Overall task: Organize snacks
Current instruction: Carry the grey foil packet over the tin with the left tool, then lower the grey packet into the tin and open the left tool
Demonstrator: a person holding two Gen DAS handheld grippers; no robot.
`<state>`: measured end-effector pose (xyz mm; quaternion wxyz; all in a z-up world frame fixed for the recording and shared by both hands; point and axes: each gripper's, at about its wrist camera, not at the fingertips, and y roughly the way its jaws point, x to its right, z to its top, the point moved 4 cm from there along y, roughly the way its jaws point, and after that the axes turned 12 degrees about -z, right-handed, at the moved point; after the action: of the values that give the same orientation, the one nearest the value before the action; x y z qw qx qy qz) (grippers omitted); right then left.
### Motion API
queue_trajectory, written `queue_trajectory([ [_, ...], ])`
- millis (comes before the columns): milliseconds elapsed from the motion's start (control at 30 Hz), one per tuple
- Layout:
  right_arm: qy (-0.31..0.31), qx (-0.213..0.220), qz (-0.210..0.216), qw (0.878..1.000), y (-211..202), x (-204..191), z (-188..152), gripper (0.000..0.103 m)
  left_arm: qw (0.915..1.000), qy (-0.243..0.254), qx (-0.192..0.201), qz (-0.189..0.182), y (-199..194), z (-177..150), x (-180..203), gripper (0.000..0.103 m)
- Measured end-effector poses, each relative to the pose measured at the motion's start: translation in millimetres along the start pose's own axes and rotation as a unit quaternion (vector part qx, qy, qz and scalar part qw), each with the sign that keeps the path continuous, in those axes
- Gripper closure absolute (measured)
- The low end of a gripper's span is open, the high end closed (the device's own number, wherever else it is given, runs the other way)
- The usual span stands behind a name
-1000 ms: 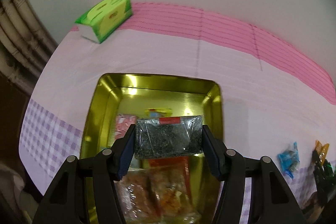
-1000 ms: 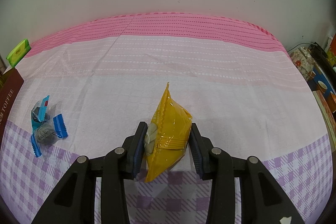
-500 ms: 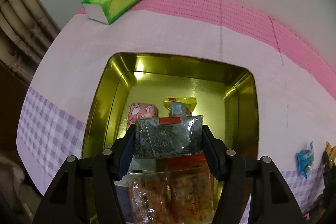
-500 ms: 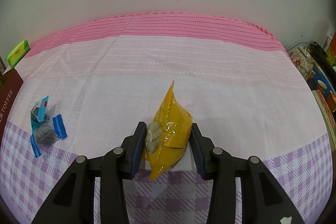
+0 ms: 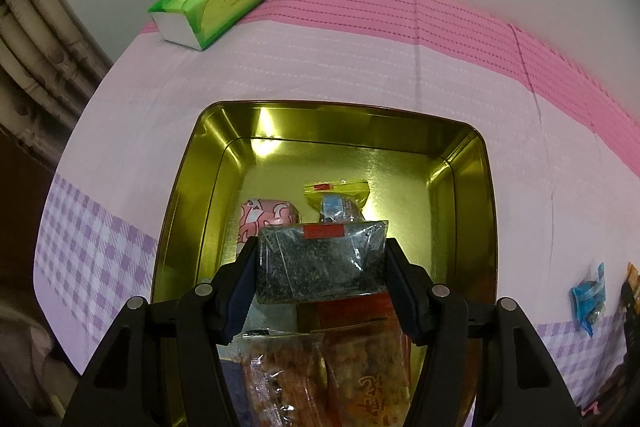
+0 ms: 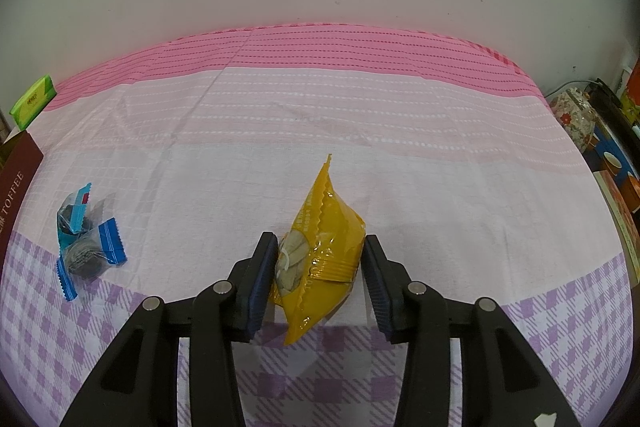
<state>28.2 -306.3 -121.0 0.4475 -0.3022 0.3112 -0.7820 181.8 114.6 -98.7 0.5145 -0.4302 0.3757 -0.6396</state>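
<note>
The left gripper (image 5: 322,261), clenched on a dark seaweed packet (image 5: 322,259), has sunk over the gold tin (image 5: 460,195), lower centre. The right gripper (image 6: 320,269) has just been opening, its right pad now clear of the yellow snack packet (image 6: 320,247), so the packet looks released.

1. The right gripper (image 6: 320,267) has just been opening its jaws; a yellow plastic snack packet (image 6: 320,251) stands between them on the pink-and-purple checked tablecloth (image 6: 360,131), its right side clear of that jaw.
2. Two blue-edged clear candy wrappers (image 6: 86,239) lie well apart at left.
3. A green tissue pack (image 6: 34,101) sits far left.
</note>
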Motion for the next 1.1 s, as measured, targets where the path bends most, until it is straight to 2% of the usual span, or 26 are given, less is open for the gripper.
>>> queue_trajectory([
  [200,0.0,0.0,0.0,1.0,0,0,0,0.061,1.0,0.007,0.004,-0.001,-3,-1,1,0.042],
  [333,0.0,-0.001,-0.001,1.0,1,1,0,0.061,0.9998,0.013,0.014,-0.001,-11,-3,3,0.036],
  [467,0.002,-0.002,0.0,1.0,1,2,0,0.059,0.9994,0.023,0.026,0.004,-21,-5,6,0.035],
  [733,0.006,-0.003,-0.001,1.0,0,1,-1,0.057,0.9973,0.043,0.058,0.012,-43,-11,10,0.034],
  [1033,0.01,-0.004,0.004,1.0,1,4,0,0.057,0.9935,0.049,0.102,0.007,-82,-34,5,0.032],
  [1100,0.01,-0.005,0.003,1.0,1,4,0,0.061,0.9926,0.048,0.111,0.011,-89,-42,2,0.031],
])
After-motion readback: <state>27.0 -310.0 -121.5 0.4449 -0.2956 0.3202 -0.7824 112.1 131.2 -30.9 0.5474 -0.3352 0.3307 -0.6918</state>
